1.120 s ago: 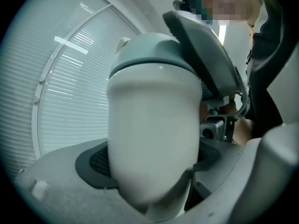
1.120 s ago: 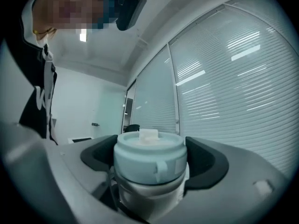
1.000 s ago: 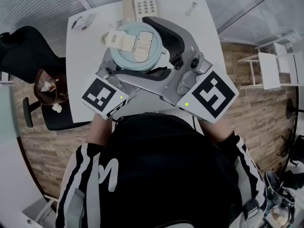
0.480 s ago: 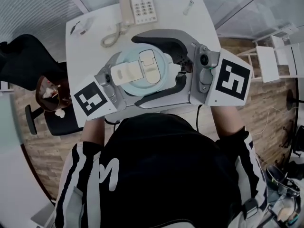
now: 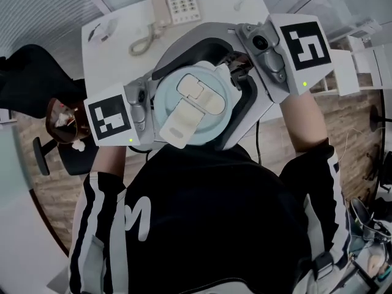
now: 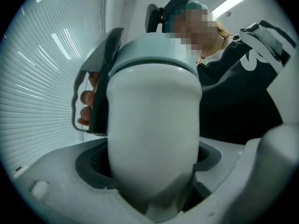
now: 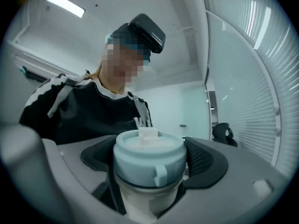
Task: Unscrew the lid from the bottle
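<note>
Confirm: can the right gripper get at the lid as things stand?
Looks like yes: the right gripper has its jaws against both sides of the lid, nothing between, while the left gripper clamps the bottle.

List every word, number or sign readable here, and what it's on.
"M", as it reads in the head view: white letter on the person's black top.
Telephone keys: too small to read.
Marker cubes: square patterns only, no letters.
</note>
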Demonstrator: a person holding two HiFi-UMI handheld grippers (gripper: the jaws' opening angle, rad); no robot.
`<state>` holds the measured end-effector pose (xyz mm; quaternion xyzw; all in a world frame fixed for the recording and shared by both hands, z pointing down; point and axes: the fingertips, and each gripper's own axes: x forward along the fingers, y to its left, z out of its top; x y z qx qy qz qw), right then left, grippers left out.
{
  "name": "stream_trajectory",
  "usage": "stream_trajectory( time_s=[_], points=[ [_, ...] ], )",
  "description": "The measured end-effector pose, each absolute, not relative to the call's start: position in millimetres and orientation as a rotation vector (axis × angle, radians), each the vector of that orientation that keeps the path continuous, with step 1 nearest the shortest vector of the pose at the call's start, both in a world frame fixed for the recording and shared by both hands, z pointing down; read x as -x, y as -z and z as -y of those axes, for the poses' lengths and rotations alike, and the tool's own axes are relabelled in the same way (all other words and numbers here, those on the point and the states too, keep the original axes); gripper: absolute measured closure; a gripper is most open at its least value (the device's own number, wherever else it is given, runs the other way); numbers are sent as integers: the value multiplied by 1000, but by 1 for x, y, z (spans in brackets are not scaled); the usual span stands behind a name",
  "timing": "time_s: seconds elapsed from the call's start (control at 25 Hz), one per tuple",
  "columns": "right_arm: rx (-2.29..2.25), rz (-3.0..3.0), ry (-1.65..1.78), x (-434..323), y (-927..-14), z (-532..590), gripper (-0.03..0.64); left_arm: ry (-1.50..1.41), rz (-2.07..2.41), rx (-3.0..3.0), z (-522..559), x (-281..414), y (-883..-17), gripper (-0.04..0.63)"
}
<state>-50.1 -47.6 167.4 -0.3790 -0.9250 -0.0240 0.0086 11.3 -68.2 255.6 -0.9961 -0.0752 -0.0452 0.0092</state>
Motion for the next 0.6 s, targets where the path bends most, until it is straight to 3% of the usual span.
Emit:
stream_trajectory(
  time_s=[0.16, 0.28, 0.6],
  points=[
    [1436, 2802, 5, 55, -170, 40, 166, 158, 302, 3117, 59, -5, -262, 146],
    [1360, 2886, -110, 67, -170, 51, 165, 81, 267, 3170, 64, 6, -264, 146],
    [71, 3435, -69, 52, -144, 95, 152, 8, -323, 3183, 108, 37, -268, 146]
  ],
)
